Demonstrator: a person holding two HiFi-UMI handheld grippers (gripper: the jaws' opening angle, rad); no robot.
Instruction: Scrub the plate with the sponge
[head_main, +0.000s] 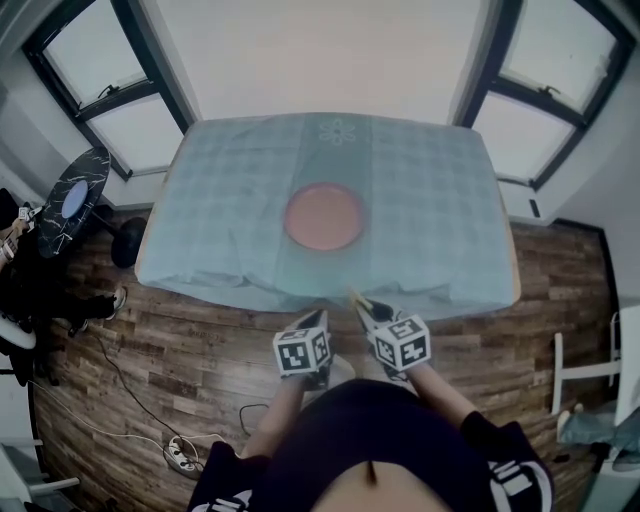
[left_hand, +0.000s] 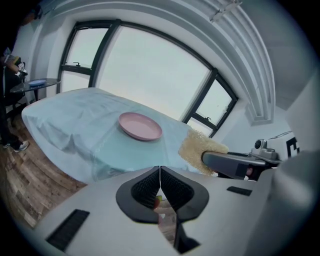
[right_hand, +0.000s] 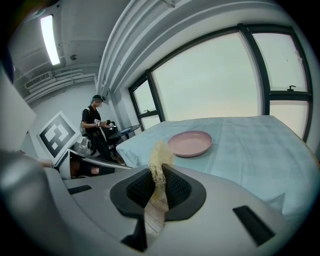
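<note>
A pink plate (head_main: 324, 216) lies in the middle of the table, which is covered by a light blue cloth (head_main: 420, 190); the plate (left_hand: 140, 126) also shows ahead in the left gripper view, and the plate (right_hand: 190, 143) in the right gripper view. Both grippers hang off the table's near edge, in front of the person's body. My right gripper (head_main: 362, 305) is shut on a pale yellow sponge (right_hand: 160, 159), whose sponge (left_hand: 199, 149) edge sticks out past the jaws. My left gripper (head_main: 318, 322) is shut with nothing between its jaws.
The table stands before large windows (head_main: 545, 75). A wooden floor (head_main: 180, 350) lies below, with a power strip and cable (head_main: 182, 455) at the lower left. A small dark side table (head_main: 75, 200) and a person (right_hand: 96, 127) stand at the left.
</note>
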